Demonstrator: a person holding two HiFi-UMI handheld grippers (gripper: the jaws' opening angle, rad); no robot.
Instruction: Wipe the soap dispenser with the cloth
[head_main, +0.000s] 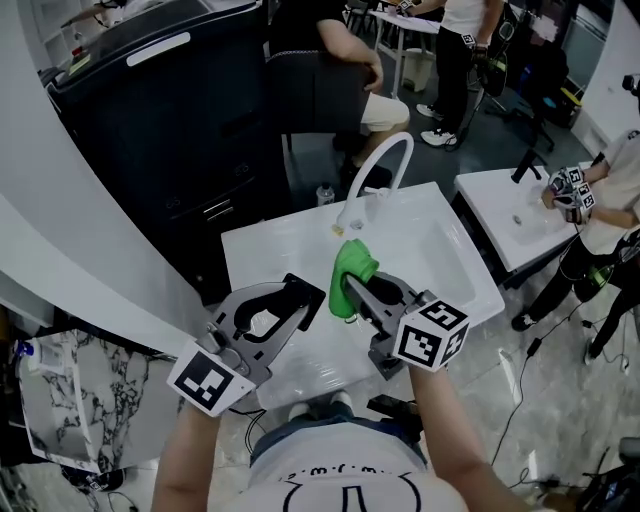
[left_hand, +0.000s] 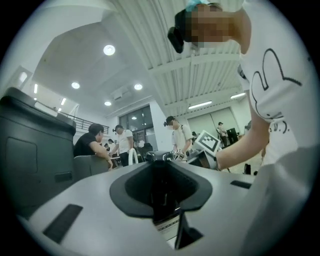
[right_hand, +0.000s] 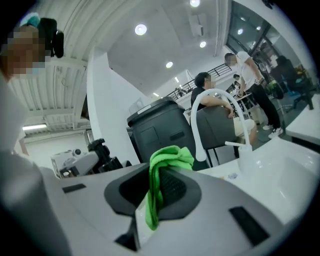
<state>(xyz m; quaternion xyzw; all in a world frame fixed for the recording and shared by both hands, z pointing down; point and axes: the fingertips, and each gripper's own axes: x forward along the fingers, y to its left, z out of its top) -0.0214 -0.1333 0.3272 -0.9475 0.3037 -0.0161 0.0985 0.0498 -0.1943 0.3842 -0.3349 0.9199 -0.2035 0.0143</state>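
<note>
Right gripper view shows the relation best. The right gripper (right_hand: 161, 180) is clamped on the green cloth (right_hand: 172, 156), which bunches above its jaws and hangs down between them. The soap dispenser (right_hand: 245, 157) stands upright just beside the base of the faucet (right_hand: 200, 125), on the faucet's right as seen here, with its spout pointing back toward the faucet. From the cloth it lies ahead and to the right, near but not touching. The left gripper (head_main: 308, 300), with its jaws narrowly parted and empty, sits on the near side of the faucet, farther from the dispenser. By my reading, the right hand should carry the cloth forward.
</note>
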